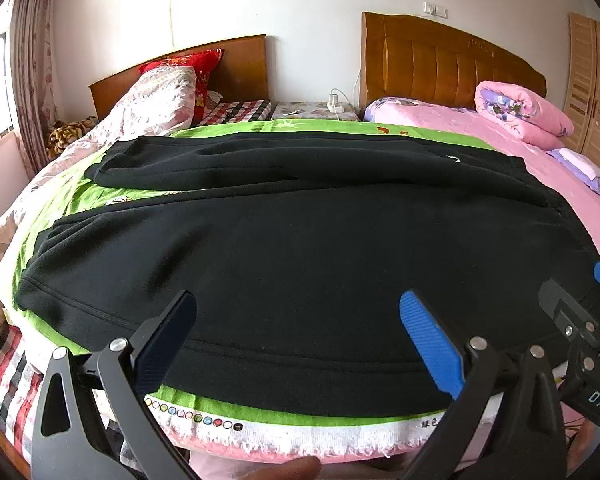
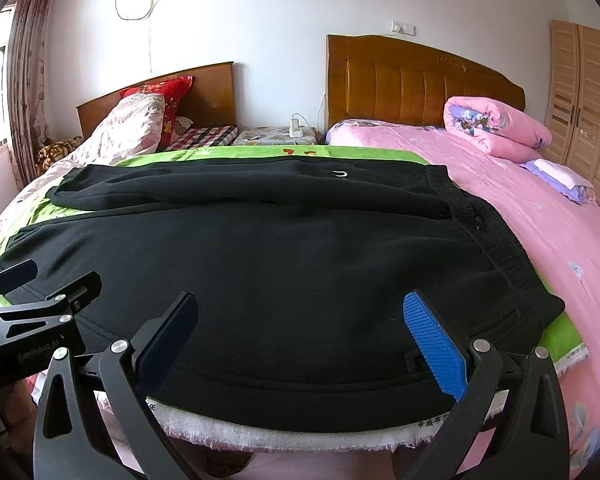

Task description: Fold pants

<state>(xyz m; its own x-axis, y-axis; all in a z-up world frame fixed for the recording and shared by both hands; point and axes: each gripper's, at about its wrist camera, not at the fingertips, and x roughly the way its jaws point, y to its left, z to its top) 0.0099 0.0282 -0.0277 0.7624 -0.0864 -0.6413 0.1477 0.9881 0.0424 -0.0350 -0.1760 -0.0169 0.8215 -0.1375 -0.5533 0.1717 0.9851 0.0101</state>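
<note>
The left gripper (image 1: pixel 300 344) and the right gripper (image 2: pixel 302 346) both hover with jaws spread wide, holding nothing, over the near edge of the black pants (image 1: pixel 300 248) — spread flat on a green cloth (image 1: pixel 260 410) across the bed (image 2: pixel 560 248), legs left, waistband right. Best to pinch that near seam at two well-spaced points and lift evenly — keeping the fabric taut.

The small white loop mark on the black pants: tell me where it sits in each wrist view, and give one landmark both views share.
Left wrist view: the white loop mark sits upper right, on the far leg of the black pants.
Right wrist view: it is just right of centre, upper part, on the same far leg.
Shared landmark: the rolled pink quilt by the padded headboard.
</note>
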